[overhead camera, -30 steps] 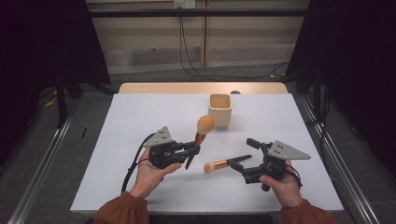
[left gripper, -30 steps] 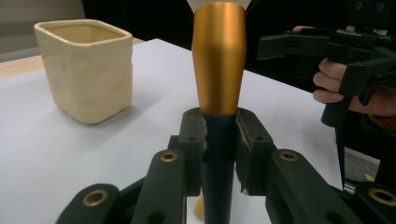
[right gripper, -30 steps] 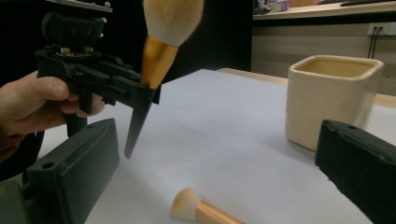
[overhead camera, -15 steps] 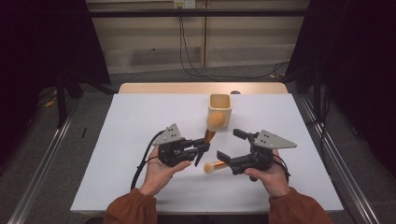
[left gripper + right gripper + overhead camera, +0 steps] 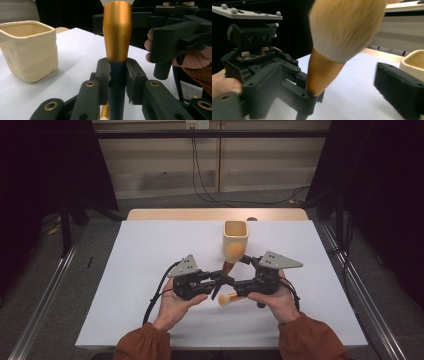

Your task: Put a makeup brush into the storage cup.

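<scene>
- High view: both hands come in from six o'clock and meet near the table's (image 5: 150,245) middle, knuckles outward, grippers pointing at each other.
- Left gripper (image 5: 216,281) points toward three o'clock; its jaws pinch the dark handle of a makeup brush (image 5: 233,252), whose bristle head rises toward one o'clock, in front of the cup (image 5: 236,236).
- Left gripper view: the jaws press on the handle just below the brush's gold collar (image 5: 117,30).
- Right gripper (image 5: 240,285) points toward nine o'clock; its jaws have just been closing yet stand spread, and whether they touch the second brush (image 5: 228,298) below them I cannot tell.
- Bare tabletop lies wide at nine and three o'clock; the front edge is close behind the sleeves.
</scene>
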Motion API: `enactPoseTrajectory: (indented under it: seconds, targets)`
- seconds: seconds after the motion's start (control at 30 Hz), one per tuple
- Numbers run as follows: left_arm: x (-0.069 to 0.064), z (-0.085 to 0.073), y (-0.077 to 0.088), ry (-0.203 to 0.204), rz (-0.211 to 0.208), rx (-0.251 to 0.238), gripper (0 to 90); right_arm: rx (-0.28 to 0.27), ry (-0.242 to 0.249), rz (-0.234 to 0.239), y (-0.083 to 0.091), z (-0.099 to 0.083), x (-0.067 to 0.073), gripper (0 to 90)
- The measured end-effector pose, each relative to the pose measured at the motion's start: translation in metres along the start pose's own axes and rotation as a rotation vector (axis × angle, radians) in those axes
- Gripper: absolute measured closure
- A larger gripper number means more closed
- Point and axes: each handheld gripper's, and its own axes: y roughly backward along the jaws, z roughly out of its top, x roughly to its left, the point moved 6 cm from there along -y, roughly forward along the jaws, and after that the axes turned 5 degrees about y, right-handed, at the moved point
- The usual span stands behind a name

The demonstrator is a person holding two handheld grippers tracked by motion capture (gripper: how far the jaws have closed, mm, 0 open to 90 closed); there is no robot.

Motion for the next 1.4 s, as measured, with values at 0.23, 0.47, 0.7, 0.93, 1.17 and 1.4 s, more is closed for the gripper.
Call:
enactPoseTrajectory:
  seconds: [0.23,0.47,0.7,0.93,1.17,1.4]
  targets:
    - [0.001,0.000,0.000,0.000,0.005,-0.009,74.6,0.013,-0.041,0.016,-0.006,-0.004,-0.003,28.1]
    - [0.003,-0.002,-0.001,-0.001,0.008,0.003,74.6,0.009,-0.072,0.036,-0.007,-0.006,-0.003,47.6]
    - [0.004,-0.005,-0.001,0.003,0.003,0.004,74.5,0.003,-0.101,0.067,-0.008,-0.007,-0.001,64.1]
    - [0.004,-0.007,-0.003,-0.002,0.001,0.006,74.5,0.021,-0.089,0.066,-0.007,-0.009,0.000,64.6]
    - [0.004,-0.008,-0.003,-0.002,0.000,0.004,74.0,0.020,-0.056,0.064,-0.007,-0.008,0.002,64.8]
    - [0.006,-0.011,-0.004,0.010,0.012,0.022,69.5,0.026,-0.031,0.062,-0.006,-0.008,0.002,64.9]
